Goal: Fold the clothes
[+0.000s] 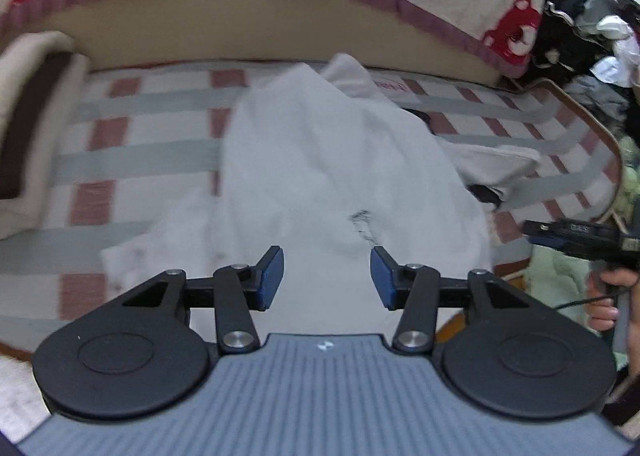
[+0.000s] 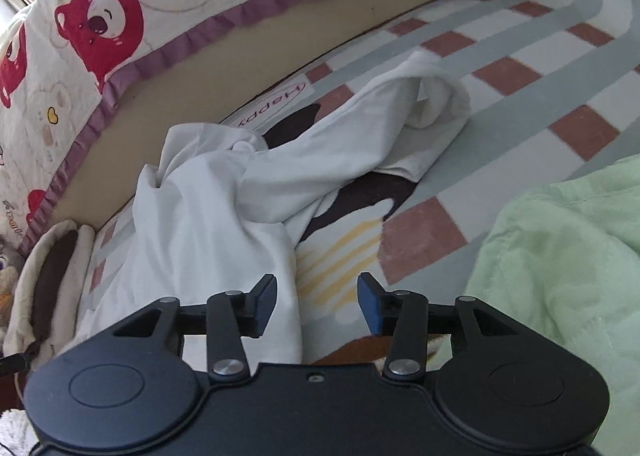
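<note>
Overhead, both grippers' fingers (image 1: pixel 272 276) spread and empty, white garment (image 1: pixel 320 160) rumpled across checked mat (image 1: pixel 132 128).

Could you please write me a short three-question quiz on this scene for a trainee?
1. True or false: the left gripper is shut on the white garment.
2. Multiple choice: in the right wrist view, what lies to the right of the right gripper? A) a green cloth B) a blue towel C) a cardboard box
3. Fill in: the white garment lies crumpled on a ______ mat.

Key
1. False: its jaws stand apart with nothing between them.
2. A
3. Checked, with red-brown squares and grey stripes.
</note>
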`<control>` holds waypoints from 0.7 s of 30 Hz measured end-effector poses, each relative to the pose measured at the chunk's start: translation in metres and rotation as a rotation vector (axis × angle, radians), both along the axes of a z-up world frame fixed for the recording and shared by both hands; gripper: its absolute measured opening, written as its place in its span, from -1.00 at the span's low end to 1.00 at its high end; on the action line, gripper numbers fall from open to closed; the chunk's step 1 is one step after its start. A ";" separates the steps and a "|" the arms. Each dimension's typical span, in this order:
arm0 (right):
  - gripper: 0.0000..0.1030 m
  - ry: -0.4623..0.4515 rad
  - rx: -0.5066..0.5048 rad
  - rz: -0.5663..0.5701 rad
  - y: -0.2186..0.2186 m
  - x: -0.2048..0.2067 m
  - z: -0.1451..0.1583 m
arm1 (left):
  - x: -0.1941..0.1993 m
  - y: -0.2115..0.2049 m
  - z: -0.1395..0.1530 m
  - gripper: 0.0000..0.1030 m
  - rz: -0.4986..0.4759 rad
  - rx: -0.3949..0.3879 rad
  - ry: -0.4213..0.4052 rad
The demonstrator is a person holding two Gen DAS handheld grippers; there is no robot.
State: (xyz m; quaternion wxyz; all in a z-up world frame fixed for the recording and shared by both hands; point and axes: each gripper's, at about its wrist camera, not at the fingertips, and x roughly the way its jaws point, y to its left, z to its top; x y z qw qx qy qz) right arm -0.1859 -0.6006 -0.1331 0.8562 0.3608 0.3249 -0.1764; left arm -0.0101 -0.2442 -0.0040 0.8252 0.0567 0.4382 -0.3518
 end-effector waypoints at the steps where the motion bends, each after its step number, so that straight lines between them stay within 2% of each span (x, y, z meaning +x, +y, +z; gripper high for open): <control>1: 0.04 0.001 0.013 0.012 -0.002 0.006 -0.001 | 0.005 -0.010 -0.007 -0.09 -0.013 0.041 -0.016; 4: 0.13 0.008 0.064 0.078 -0.004 0.024 -0.007 | 0.022 -0.041 -0.033 -0.09 -0.058 0.142 -0.033; 8: 0.13 0.048 0.171 0.301 0.015 0.045 -0.022 | 0.043 -0.072 -0.066 -0.15 -0.039 0.217 0.059; 10: 0.15 0.059 0.125 0.282 0.028 0.043 -0.027 | 0.046 -0.083 -0.078 -0.15 -0.025 0.238 0.056; 12: 0.18 0.086 0.060 0.235 0.034 0.044 -0.033 | 0.044 -0.083 -0.088 -0.15 -0.020 0.202 0.056; 14: 0.19 0.118 0.000 0.262 0.042 0.051 -0.038 | 0.044 -0.079 -0.097 -0.15 -0.008 0.164 0.069; 16: 0.23 0.111 -0.064 0.317 0.051 0.056 -0.041 | 0.043 -0.075 -0.104 -0.15 0.001 0.135 0.077; 17: 0.08 0.094 -0.095 0.346 0.054 0.056 -0.039 | 0.043 -0.075 -0.106 -0.15 0.000 0.142 0.069; 18: -0.25 0.066 -0.123 0.366 0.057 0.054 -0.032 | 0.043 -0.075 -0.106 -0.15 -0.004 0.159 0.054; 19: -0.82 0.038 -0.151 0.386 0.059 0.051 -0.026 | 0.041 -0.076 -0.106 -0.15 -0.015 0.193 0.029; 21: -0.84 -0.018 -0.208 0.425 0.064 0.046 -0.012 | 0.038 -0.078 -0.104 -0.15 -0.037 0.244 -0.012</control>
